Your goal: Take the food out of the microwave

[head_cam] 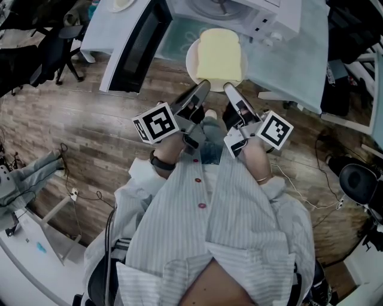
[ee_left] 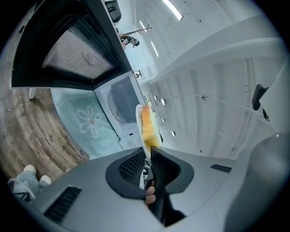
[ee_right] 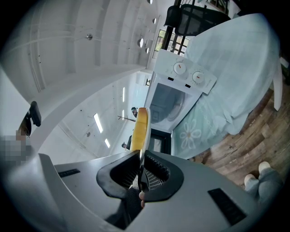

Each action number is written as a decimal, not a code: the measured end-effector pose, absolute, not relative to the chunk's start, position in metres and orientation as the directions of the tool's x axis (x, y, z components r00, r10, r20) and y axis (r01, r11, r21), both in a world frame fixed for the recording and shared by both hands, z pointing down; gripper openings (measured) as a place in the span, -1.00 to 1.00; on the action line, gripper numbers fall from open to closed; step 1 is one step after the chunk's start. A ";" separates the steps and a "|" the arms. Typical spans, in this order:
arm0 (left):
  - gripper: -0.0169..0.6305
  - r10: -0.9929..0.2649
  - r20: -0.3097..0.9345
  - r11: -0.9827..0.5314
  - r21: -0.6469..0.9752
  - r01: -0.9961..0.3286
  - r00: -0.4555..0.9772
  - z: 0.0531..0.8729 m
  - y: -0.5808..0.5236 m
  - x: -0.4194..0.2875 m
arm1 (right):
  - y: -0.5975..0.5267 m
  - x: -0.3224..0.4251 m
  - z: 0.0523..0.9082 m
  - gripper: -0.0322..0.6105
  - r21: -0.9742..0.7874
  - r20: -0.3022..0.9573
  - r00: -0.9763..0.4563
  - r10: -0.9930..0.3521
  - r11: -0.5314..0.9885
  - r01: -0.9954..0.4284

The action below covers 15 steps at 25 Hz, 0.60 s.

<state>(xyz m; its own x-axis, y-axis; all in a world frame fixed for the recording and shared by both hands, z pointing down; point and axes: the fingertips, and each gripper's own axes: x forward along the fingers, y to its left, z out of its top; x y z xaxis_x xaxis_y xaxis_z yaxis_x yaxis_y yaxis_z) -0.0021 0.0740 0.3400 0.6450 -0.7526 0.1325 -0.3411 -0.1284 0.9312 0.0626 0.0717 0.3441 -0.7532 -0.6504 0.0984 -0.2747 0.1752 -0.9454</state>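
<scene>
The plate (head_cam: 190,60) of food (head_cam: 220,55) is out of the microwave (head_cam: 251,15), over the surface's (head_cam: 299,54) front edge. The left tool (head_cam: 203,85) and right tool (head_cam: 229,89) each clamp its rim. Setting it down remains.

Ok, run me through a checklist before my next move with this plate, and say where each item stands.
1. Grip of the left gripper on the plate rim: ok.
2. Grip of the right gripper on the rim: ok.
3. Plate outside the microwave: ok.
4. The food lying flat on the plate: ok.
5. The door swung open, apart from the plate: ok.
6. Free spot on the table: cannot tell.
</scene>
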 end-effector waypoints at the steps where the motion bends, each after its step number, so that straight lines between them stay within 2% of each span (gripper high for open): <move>1: -0.79 -0.753 0.133 -0.127 0.931 -0.341 0.645 0.340 0.074 -0.002 | 0.071 0.063 0.344 -0.74 -0.946 0.098 -0.754 -0.650 0.174 -0.273; 15: -0.80 -0.759 0.143 -0.116 0.930 -0.349 0.635 0.341 0.072 -0.002 | 0.070 0.062 0.347 -0.74 -0.953 0.096 -0.766 -0.636 0.164 -0.256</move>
